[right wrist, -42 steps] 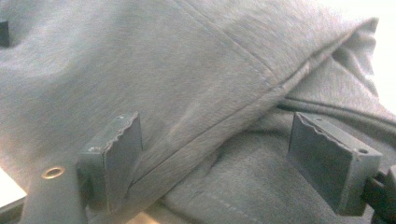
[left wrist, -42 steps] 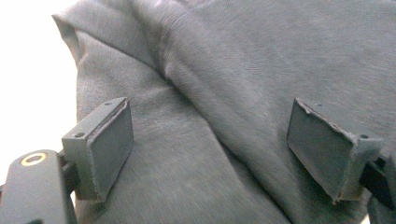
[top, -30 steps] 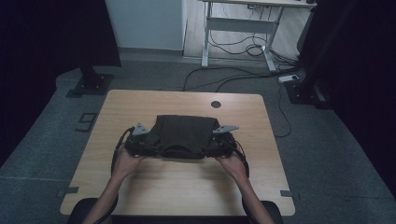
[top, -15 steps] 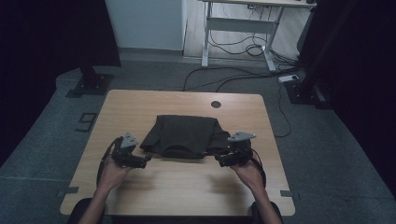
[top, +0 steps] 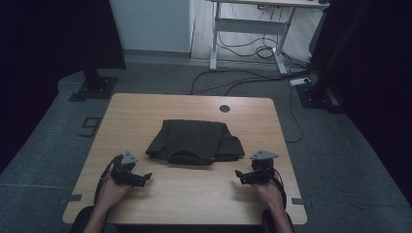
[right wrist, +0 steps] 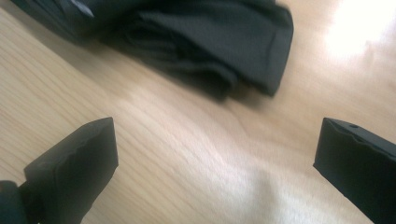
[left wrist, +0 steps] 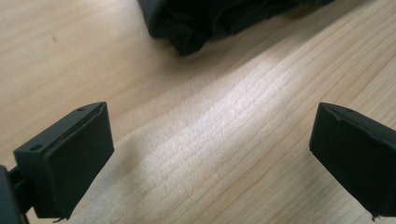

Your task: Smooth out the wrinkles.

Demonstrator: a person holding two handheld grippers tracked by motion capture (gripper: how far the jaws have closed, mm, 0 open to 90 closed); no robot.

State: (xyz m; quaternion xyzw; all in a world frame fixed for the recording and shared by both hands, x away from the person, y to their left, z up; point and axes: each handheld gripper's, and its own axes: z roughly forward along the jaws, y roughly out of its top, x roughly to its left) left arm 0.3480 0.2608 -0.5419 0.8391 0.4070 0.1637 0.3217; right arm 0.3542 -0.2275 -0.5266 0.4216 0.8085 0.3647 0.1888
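A: High view. Report the position of the folded dark garment.

B: It lies flat at the middle of the wooden table, just below the round cable hole. The left gripper rests near the front left edge, the right gripper near the front right edge. Both are apart from the cloth, with nothing held.

A: Left gripper view. State the jaw condition.

B: Jaws spread wide, having just been opening. Bare tabletop lies between them. One corner of the garment sits beyond the tips, at the top edge, not in contact.

A: Right gripper view. Same check.

B: Jaws spread wide, having just been opening, with bare wood between them. The folded edge of the garment lies ahead of the tips, clear of both pads.
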